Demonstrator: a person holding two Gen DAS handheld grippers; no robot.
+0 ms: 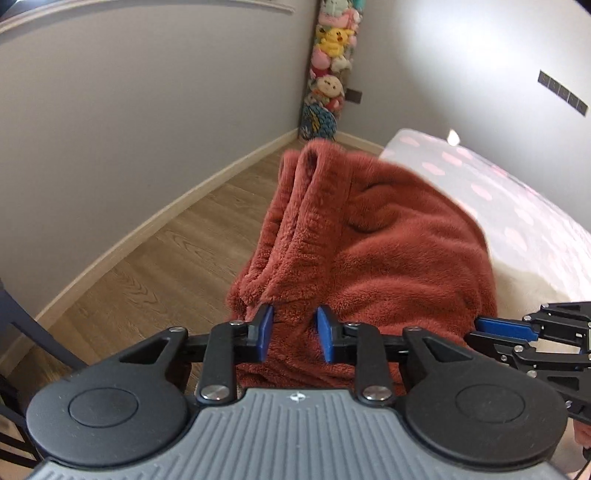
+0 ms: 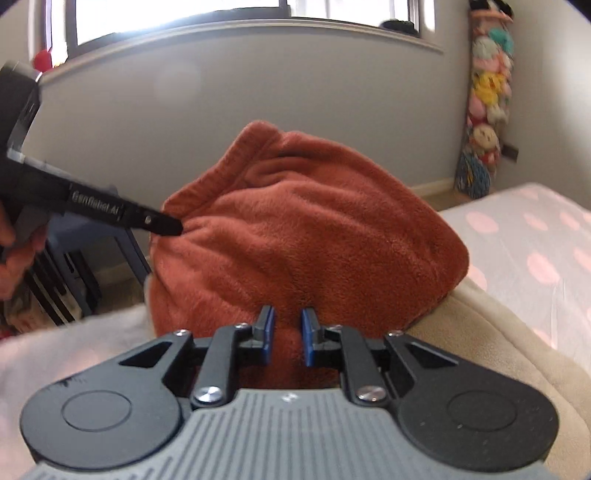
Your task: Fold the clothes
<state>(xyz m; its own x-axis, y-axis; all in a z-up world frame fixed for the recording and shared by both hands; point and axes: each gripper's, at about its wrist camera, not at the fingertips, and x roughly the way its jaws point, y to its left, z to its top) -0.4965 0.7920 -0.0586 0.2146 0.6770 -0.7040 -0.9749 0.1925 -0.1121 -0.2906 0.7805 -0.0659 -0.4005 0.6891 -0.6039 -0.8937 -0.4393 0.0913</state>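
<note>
both views show fleece garment (image 1: 369,251); only right shows window (image 2: 177,14).

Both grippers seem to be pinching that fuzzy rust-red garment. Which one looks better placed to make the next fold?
Probably the left gripper: it pinches the garment near its ribbed edge, overhanging the floor. The right gripper grips the bulk resting on the bed, likelier the anchor.

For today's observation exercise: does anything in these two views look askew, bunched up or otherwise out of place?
Yes. The rust fleece garment is bunched into a puffy mound, not flat, hanging partly past the edge of the spotted bed. Both the left gripper and right gripper are clamped on its fabric. No damage or spill shows.
</note>
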